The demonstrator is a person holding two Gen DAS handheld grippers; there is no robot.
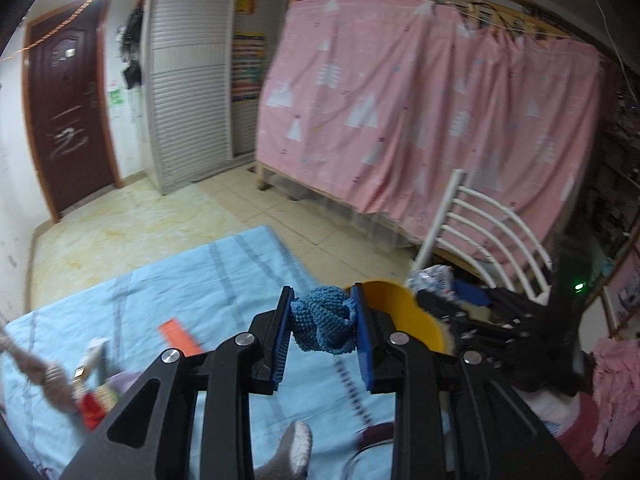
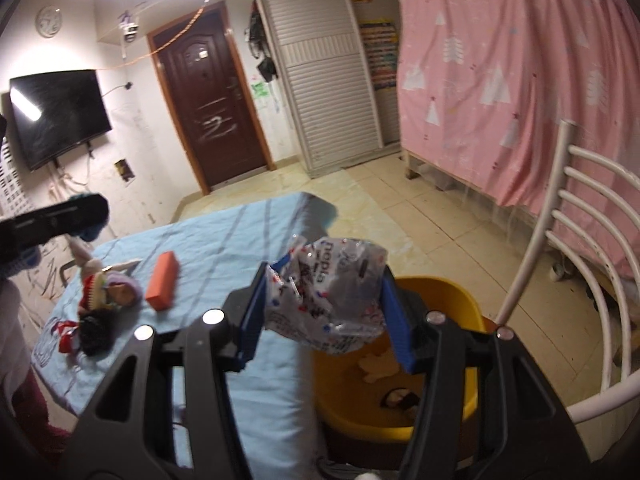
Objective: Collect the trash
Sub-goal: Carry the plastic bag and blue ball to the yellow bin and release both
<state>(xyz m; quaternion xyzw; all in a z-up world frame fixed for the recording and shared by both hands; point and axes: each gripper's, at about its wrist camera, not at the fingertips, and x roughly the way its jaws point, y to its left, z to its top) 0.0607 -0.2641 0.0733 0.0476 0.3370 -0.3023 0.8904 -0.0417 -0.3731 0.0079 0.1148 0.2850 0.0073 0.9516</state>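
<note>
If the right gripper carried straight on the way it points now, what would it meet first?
Probably nothing close: the right gripper, shut on the plastic wrapper, points above the yellow bin, which lies just below that line. Beyond is floor; depth is unclear.

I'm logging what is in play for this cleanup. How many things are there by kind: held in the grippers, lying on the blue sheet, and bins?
Held in grippers: 2, blue knitted bundle in left gripper, crinkled plastic wrapper in right gripper
Lying on blue sheet: 2, doll, orange block
Bins: 1, yellow tub
Total: 5
</note>
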